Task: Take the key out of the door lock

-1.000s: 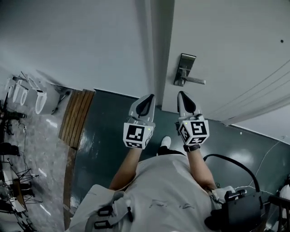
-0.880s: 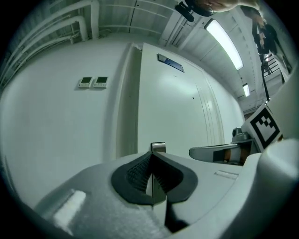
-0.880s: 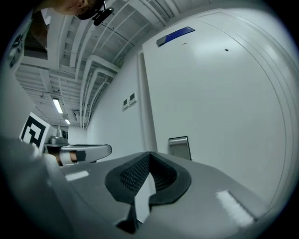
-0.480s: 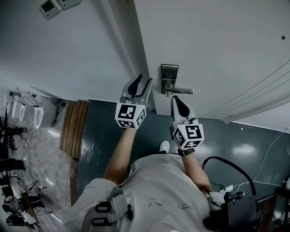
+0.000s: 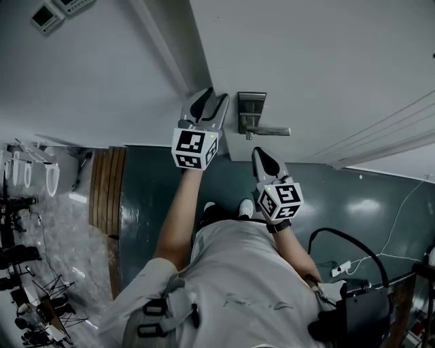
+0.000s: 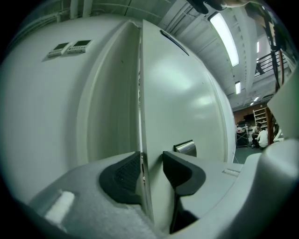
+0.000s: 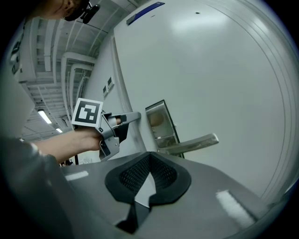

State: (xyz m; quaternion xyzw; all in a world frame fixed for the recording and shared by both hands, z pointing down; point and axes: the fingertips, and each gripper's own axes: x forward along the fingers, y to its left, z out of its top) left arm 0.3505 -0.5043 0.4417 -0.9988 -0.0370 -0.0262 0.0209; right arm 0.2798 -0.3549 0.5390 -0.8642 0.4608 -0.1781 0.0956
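The white door (image 5: 326,61) carries a metal lock plate (image 5: 251,111) with a lever handle (image 5: 270,131) below it. No key shows in any view. My left gripper (image 5: 208,102) is at the door's edge, just left of the lock plate. In the left gripper view its jaws (image 6: 152,165) are opening and straddle the door edge without pressing on it, with the lock plate (image 6: 185,148) beyond. My right gripper (image 5: 261,157) hangs shut and empty just below the lever. The right gripper view shows the shut jaws (image 7: 148,173), the lock plate (image 7: 161,122), the lever (image 7: 194,142) and the left gripper (image 7: 122,119).
The door frame and white wall (image 5: 102,75) lie left of the door, with wall panels (image 5: 47,13) high up. A wooden strip (image 5: 109,197) and a black cable (image 5: 353,245) lie on the dark floor. White fixtures (image 5: 30,178) stand far left.
My left gripper has risen to the door edge beside the lock plate and its jaws have parted. The right gripper stays shut below the lever. The head view has swung closer to the door.
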